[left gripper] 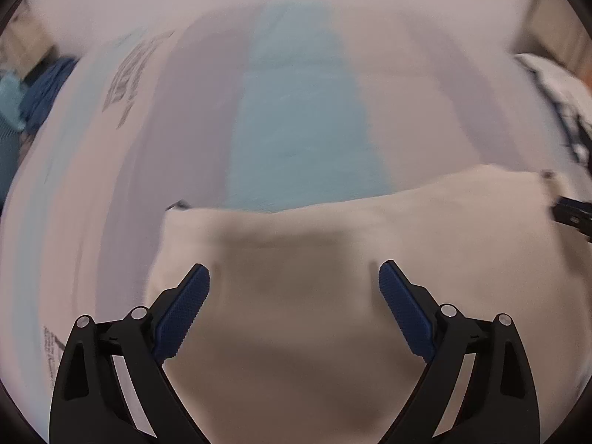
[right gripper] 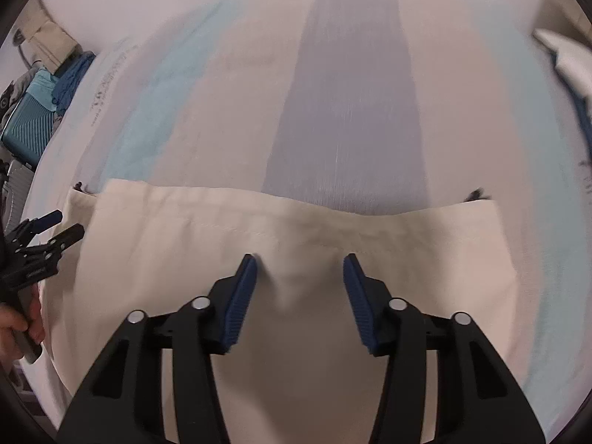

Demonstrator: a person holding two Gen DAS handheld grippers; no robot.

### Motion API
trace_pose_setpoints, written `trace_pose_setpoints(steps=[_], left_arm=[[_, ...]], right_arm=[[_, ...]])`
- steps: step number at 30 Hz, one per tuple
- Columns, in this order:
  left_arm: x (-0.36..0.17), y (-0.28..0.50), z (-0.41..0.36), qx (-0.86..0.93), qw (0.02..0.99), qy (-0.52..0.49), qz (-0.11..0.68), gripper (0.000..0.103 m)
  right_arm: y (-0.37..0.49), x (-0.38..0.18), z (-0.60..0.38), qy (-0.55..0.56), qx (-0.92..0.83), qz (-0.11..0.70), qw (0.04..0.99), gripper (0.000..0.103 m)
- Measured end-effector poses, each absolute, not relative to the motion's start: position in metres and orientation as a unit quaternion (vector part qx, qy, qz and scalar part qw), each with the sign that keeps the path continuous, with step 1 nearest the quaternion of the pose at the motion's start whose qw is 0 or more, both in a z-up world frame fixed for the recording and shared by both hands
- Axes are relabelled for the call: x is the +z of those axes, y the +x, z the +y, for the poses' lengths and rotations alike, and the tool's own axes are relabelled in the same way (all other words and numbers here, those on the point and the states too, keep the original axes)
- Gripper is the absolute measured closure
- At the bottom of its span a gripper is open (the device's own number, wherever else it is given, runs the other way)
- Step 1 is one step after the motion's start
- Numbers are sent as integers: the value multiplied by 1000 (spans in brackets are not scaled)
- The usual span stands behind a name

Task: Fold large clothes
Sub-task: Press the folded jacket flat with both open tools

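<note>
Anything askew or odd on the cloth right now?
Nothing stands out. The cream cloth lies flat on the striped sheet, far hem slightly wavy, a small pucker between the open right gripper fingers. Left gripper open too.

Left hand-held gripper fingers spread wide, right hand-held gripper fingers parted, both angled downward
</note>
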State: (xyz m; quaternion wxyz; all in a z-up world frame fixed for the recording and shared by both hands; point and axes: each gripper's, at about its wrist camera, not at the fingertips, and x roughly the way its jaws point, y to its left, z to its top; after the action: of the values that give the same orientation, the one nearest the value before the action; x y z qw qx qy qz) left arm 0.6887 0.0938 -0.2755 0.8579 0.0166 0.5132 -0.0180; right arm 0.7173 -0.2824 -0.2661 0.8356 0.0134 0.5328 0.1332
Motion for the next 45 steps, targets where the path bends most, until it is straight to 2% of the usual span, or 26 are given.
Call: trace_pose_setpoints(steps=[4,7,8,9,12,14,25,31,36,45], left_arm=[[-249,657,50,-77,871,23,484,7],[-245,640,16,-103,875,39,471,6],[-249,639,5,-102,875,52,471,6],[-256,642,1,-96,872,56,477,6],[-282,655,6,-71,854,11,516,5],[-298,662,12,-65,842,-12,536,5],[-339,665,8,-68,837,21,542,5],[-315,654,16,-49,846,5,531,7],[-293,607,27,-47,853,-13,520,7],[-331,579,14,-48,844,3,534,5]], right_arm=[[676,-237,-269,2,169,493,853,56],[648,-235,-249,-14,190,493,849,55],[644,-237,-243,-21,193,494,847,53],[641,-242,-237,-31,190,493,848,40],[646,-262,-237,1,154,513,845,38],[653,-280,-236,18,141,535,833,38],[658,-324,-220,-25,147,545,825,39],[640,-299,-230,-41,131,514,847,43],[598,-275,-241,-26,130,501,855,43],[579,-313,-244,-41,117,513,850,40]])
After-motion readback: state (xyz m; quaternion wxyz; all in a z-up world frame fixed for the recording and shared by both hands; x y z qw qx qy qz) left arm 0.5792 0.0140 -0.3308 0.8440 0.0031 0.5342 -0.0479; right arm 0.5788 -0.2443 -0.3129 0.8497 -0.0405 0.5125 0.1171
